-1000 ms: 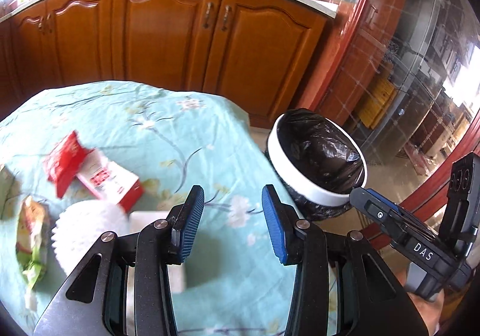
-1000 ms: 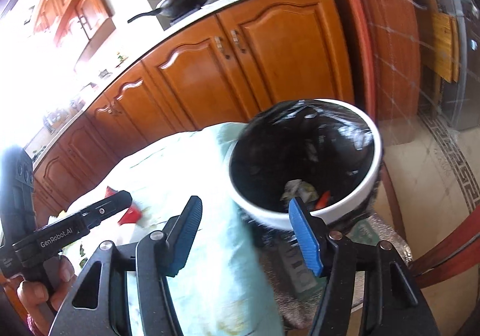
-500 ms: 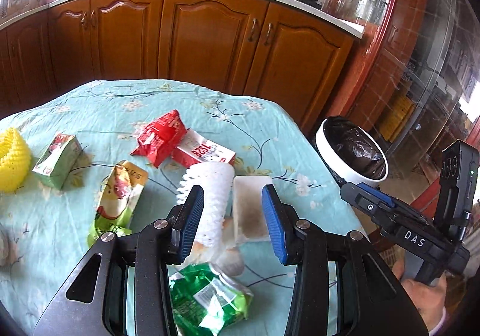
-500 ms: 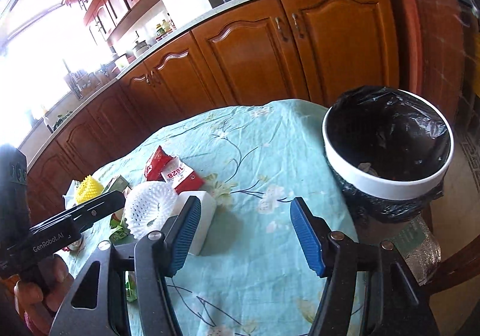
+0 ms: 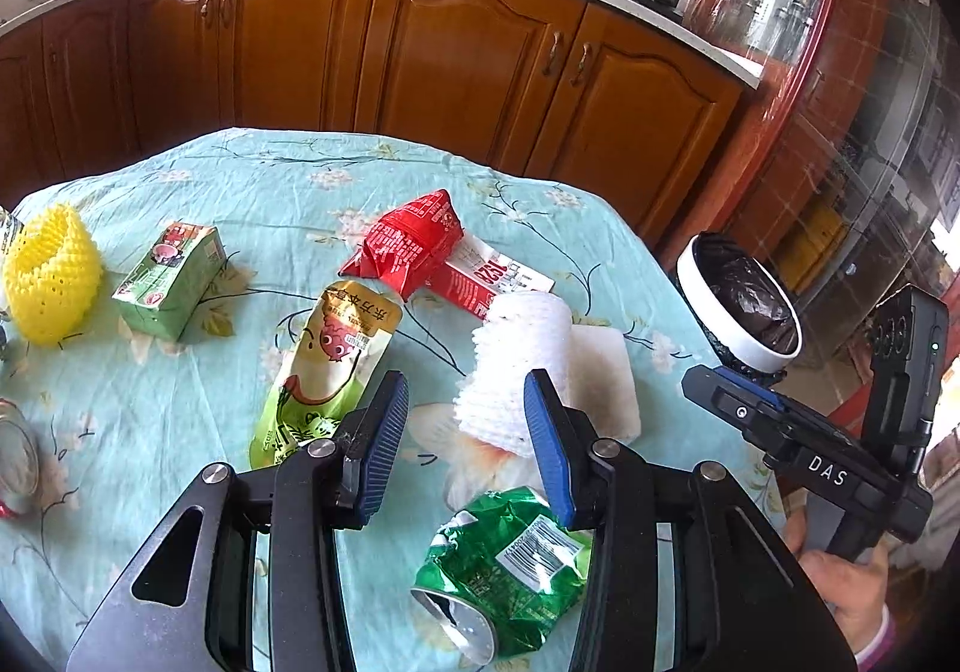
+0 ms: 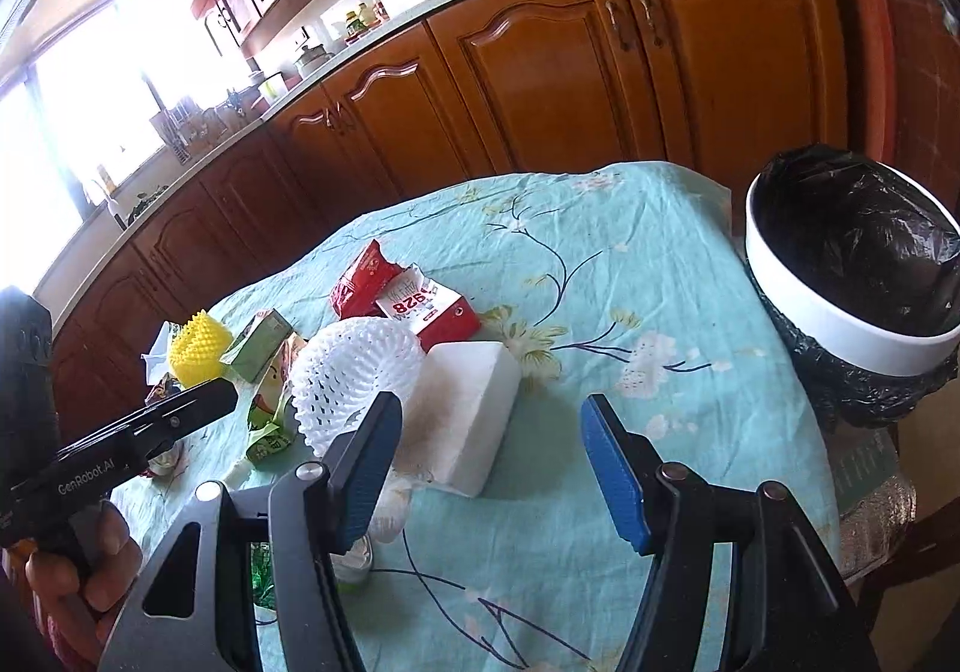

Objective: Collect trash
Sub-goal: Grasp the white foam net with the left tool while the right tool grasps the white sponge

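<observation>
Litter covers a floral-clothed desk (image 5: pixel 300 180) as two hand-held grippers hang over it, each spread and holding nothing. The left hand-held gripper (image 5: pixel 465 432) hovers above a crushed green can (image 5: pixel 504 564), with a white foam net (image 5: pixel 516 366) just past its fingertips. The right hand-held gripper (image 6: pixel 489 468) faces a white foam block (image 6: pixel 462 420) lying against that net. A red wrapper (image 5: pixel 408 246), green pouch (image 5: pixel 324 366), green carton (image 5: pixel 174 282) and yellow net (image 5: pixel 51 276) lie farther back. The bag-lined bin (image 6: pixel 852 264) stands beside the desk's edge. Judged from this, the step is the approach for a fresh pick; next, each gripper must drop over one item and close.
</observation>
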The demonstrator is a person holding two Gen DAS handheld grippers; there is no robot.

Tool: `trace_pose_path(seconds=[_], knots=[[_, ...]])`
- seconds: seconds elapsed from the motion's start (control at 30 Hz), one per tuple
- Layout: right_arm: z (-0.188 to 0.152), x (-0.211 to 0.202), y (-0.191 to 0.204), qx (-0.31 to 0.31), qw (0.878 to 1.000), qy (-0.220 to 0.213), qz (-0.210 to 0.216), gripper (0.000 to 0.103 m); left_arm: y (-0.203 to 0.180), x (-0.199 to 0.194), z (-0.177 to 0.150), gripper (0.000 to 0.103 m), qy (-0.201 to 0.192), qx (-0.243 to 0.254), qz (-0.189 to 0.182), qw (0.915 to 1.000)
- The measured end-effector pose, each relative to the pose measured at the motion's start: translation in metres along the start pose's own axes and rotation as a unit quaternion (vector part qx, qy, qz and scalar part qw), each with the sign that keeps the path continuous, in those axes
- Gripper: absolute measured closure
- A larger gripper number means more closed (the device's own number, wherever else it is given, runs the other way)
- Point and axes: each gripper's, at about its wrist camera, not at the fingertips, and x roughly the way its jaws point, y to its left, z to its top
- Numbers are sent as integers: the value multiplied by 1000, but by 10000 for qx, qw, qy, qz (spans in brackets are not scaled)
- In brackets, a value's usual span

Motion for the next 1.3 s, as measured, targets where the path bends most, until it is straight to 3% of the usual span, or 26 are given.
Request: trace_pose_path(seconds=[0.4, 0.67, 0.7, 0.77, 0.8, 1.3], knots=[[-2, 25, 2, 101, 9996, 241, 99, 42, 2, 28, 8, 63, 391, -35, -297, 9988], [-4, 54, -1, 227, 9979, 576, 186, 81, -1, 59, 8, 64, 782, 1, -491, 9957], [-5, 55, 0, 219, 9979, 566, 237, 86, -2, 62, 7, 67, 814, 20, -559, 9951], [-6, 54, 2, 163, 9982, 520, 246, 86, -5, 65, 5, 97, 898, 80, -674, 9936], [-5, 53, 2, 154, 9982, 509, 278, 87, -7, 67, 4, 101, 943, 97, -742, 9927], [4, 24, -4, 103, 9991, 230, 328, 96, -21, 34, 15, 103, 430, 321, -857, 9949]])
